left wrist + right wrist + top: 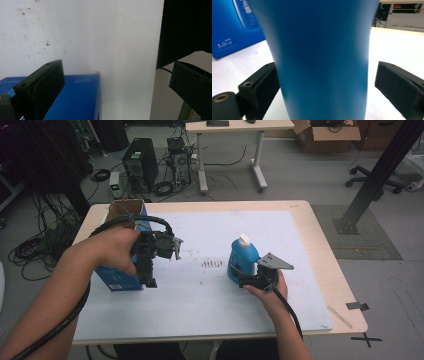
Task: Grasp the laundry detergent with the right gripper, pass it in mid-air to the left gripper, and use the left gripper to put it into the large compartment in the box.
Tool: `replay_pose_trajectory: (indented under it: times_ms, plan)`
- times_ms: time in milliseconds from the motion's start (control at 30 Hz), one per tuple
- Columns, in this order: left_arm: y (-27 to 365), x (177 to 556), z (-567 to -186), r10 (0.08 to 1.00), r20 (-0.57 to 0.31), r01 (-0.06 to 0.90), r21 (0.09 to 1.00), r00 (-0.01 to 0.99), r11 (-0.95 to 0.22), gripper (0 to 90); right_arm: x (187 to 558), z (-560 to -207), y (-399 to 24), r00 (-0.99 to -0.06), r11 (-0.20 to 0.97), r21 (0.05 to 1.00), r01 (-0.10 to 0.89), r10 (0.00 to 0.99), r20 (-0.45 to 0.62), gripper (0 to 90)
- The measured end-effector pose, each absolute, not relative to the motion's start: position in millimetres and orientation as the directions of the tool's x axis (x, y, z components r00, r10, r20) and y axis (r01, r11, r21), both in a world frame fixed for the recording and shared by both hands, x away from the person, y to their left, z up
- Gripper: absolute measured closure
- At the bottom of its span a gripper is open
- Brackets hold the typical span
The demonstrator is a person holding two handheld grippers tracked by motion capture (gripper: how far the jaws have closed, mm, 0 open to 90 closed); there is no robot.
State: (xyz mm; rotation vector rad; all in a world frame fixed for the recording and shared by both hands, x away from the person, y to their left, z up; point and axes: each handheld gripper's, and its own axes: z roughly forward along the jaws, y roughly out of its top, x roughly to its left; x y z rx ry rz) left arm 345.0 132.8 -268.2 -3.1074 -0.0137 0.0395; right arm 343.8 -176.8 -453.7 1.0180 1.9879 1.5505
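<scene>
Right gripper (pixel 327 82): the blue bottle (pixel 322 55) stands between my jaws, upright on the white table sheet (pixel 392 47). The jaw on the view's left sits against or just beside the bottle wall; the jaw on the right has a clear gap of sheet between pad and bottle. So the jaws are parted around it and not yet grasping. In the high view the right gripper (pixel 250 280) comes at the bottle (pixel 242 257) low on its body, from my side, with the white cap (pixel 244 239) well above the jaws.

Step in hand, as I judge it: closing on the bottle for a pick. The next move calls for squeezing until both pads press evenly, keeping the grip level so the bottle does not tip away from the near pad.

Left gripper (pixel 112 85): jaws released, wide apart, nothing between them. One jaw hangs over the top face of the blue carton (pixel 75 100); the other is off past the edge of the table. In the high view the left gripper (pixel 150 270) stands at the carton (pixel 120 280), well apart from the bottle, to its left.

Hard to make out: the bottle's base and label are cut off; I cannot tell whether the left-view pad truly touches. The carton's open top (pixel 125 209) is partly behind my forearm.
</scene>
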Motion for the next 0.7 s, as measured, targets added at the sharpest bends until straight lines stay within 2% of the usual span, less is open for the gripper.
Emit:
replay_pose_trajectory:
  times_ms: [700]
  plan:
    - [130.6, 345.9, -268.8, 0.000, -0.020, -0.001, -0.042, 1.000, -0.999, 0.4, 341.8, -459.7, -173.5, -0.661, 0.146, 0.952, 0.269, 0.747, 0.072, 26.7]
